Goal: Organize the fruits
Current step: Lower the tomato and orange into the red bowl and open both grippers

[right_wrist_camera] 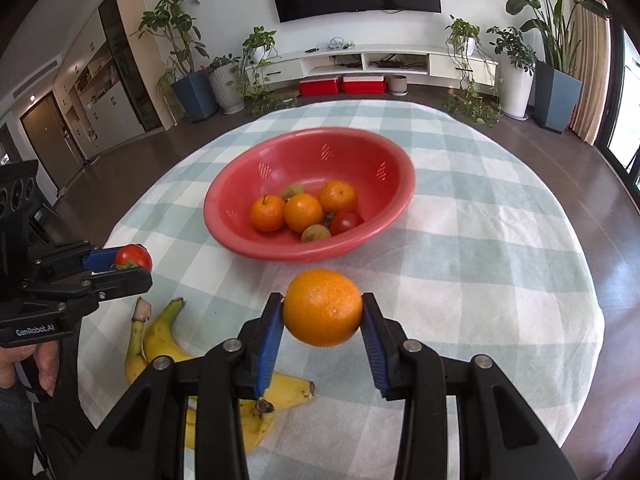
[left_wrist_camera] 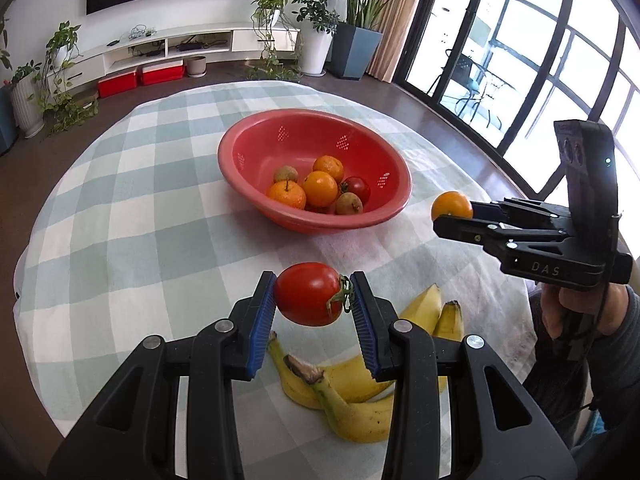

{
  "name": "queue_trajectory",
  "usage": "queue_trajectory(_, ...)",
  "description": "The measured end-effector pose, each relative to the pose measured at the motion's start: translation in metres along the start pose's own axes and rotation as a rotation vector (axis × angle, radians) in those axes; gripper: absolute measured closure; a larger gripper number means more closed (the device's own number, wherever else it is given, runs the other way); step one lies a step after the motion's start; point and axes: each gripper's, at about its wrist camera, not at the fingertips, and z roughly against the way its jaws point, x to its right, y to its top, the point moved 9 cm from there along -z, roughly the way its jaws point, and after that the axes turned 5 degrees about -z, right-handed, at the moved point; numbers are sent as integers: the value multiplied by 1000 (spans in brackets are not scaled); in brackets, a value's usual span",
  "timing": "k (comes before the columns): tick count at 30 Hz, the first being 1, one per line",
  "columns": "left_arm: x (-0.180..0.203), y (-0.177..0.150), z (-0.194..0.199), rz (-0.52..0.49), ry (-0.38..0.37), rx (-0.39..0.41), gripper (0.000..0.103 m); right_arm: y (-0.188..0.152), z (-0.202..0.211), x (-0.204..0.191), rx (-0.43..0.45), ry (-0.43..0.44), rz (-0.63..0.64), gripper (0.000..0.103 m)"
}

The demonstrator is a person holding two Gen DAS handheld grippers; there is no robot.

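Note:
My left gripper (left_wrist_camera: 313, 294) is shut on a red tomato (left_wrist_camera: 308, 294) and holds it above the cloth, short of the red bowl (left_wrist_camera: 256, 200). It also shows in the right wrist view (right_wrist_camera: 134, 266), at the left with the tomato (right_wrist_camera: 134, 258). My right gripper (right_wrist_camera: 323, 312) is shut on an orange (right_wrist_camera: 323, 307), held above the table in front of the bowl (right_wrist_camera: 224, 232). The left wrist view shows the right gripper (left_wrist_camera: 454, 216) and its orange (left_wrist_camera: 452, 206) to the right of the bowl. The bowl holds three oranges (right_wrist_camera: 303, 212), a tomato (right_wrist_camera: 346, 222) and two brownish fruits (right_wrist_camera: 316, 234).
A bunch of bananas (left_wrist_camera: 352, 396) lies on the checked tablecloth (left_wrist_camera: 140, 220) below my grippers; it also shows in the right wrist view (right_wrist_camera: 160, 340). The round table's edge curves near on all sides. Potted plants, a TV stand and glass doors stand beyond.

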Motion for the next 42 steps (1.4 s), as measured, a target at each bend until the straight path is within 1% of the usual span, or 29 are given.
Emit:
queue_trajectory(4,1,28,-4,-33,10,11,68,29,10,5,41,-14,12,62)
queue_trajectory(8,1,60,-13,-58,22,17,68,56,7,2,64,-15,39,62)
queue_trajectory(12,-5,85,-32,-58,34,5,68,69,-13,0,41,-17,53,62)
queue_trajectory(17,-14,101,-59,-63,59,-25,68,74,-41,0,3,-12,59,62)
queue_trajectory(22,-19,106,-93,-75,67,-65,68,70,-67,1,-46,-28,85,62)
queue_trajectory(30,-23,102,-130,-77,72,-105,68,64,-88,6,-87,-60,117,62)
queue_trajectory(35,-29,100,-137,-62,79,-112,67,62,-92,6,-89,-68,136,61)
queue_trajectory(36,-29,99,-138,-62,82,-113,66,62,-92,5,-91,-70,136,61)
queue_trajectory(38,-31,99,-137,-60,88,-114,57,62,-92,6,-91,-71,133,61)
queue_trajectory(42,-31,97,-134,-60,87,-114,56,63,-88,7,-85,-77,131,61)
